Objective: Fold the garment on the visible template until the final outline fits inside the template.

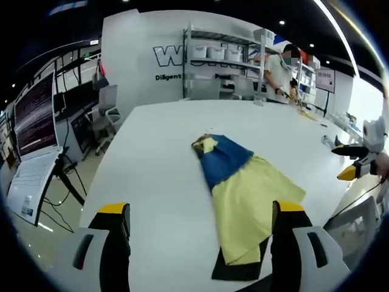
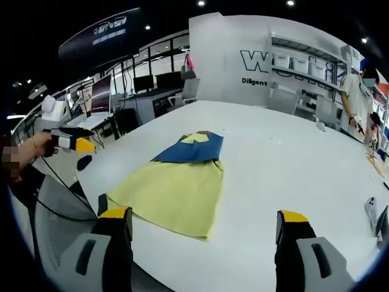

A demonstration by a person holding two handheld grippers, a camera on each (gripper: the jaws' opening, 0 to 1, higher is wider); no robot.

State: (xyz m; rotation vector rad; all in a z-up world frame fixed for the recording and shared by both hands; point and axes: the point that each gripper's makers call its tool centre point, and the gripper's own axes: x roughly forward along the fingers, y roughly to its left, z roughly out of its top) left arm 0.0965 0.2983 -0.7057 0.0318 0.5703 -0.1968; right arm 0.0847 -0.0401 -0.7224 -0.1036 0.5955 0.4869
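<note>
A dress with a blue top (image 1: 223, 159) and a yellow skirt (image 1: 252, 204) lies flat on the white table (image 1: 152, 158). A black template (image 1: 240, 269) sticks out from under the skirt's hem. My left gripper (image 1: 200, 208) is open and empty, held short of the hem. The right gripper (image 1: 354, 165) shows at the table's right side, held in a hand. From the right gripper view, the dress (image 2: 176, 190) lies crosswise, with a dark template corner (image 2: 102, 203) at its left. My right gripper (image 2: 203, 215) is open and empty in front of the skirt's edge. The left gripper (image 2: 72, 142) shows at far left.
A person (image 1: 278, 68) stands by white shelves (image 1: 222, 56) beyond the table. Monitors (image 1: 35, 115) and an office chair (image 1: 107, 109) stand to the left. A phone (image 2: 370, 207) lies on the table near its right edge, and a small dark object (image 2: 84, 162) lies near its left edge.
</note>
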